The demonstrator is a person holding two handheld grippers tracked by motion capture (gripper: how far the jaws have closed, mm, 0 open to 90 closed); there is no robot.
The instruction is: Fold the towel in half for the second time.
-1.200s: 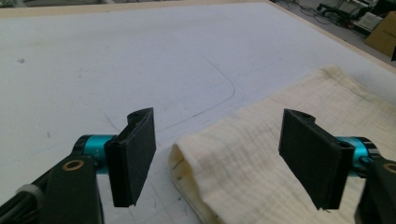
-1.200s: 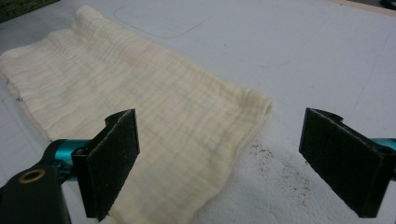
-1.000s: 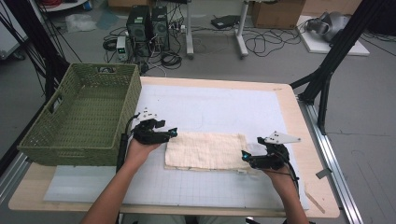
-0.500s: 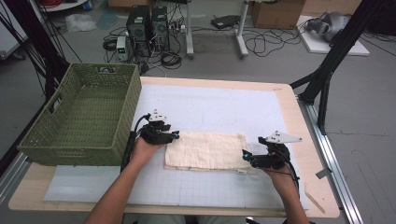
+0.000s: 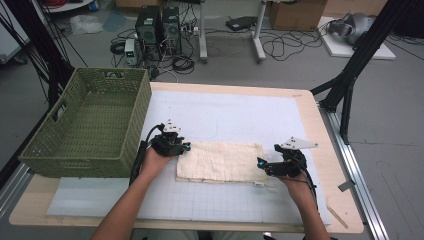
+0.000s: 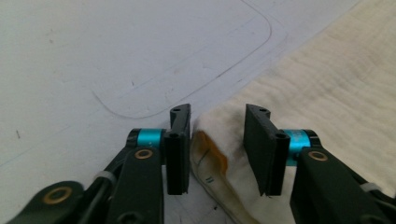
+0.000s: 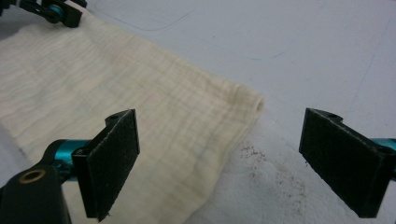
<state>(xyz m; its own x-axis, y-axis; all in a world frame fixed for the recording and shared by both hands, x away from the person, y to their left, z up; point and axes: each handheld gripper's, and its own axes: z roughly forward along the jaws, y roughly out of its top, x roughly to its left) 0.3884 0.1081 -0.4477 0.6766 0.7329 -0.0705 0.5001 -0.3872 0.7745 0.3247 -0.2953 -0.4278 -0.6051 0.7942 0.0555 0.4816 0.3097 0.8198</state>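
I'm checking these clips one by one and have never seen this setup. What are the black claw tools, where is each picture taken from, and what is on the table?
A person sits at a table holding a two-jaw gripper in each hand. The high view looks down from above. Each other picture comes from a camera riding on one gripper. On the table lie a folded cream cloth and a green basket. The left gripper has a cloth corner between its jaws, which have just been closing, though gaps remain beside the pads. The right gripper stands wide open over the cloth's other end, holding nothing.
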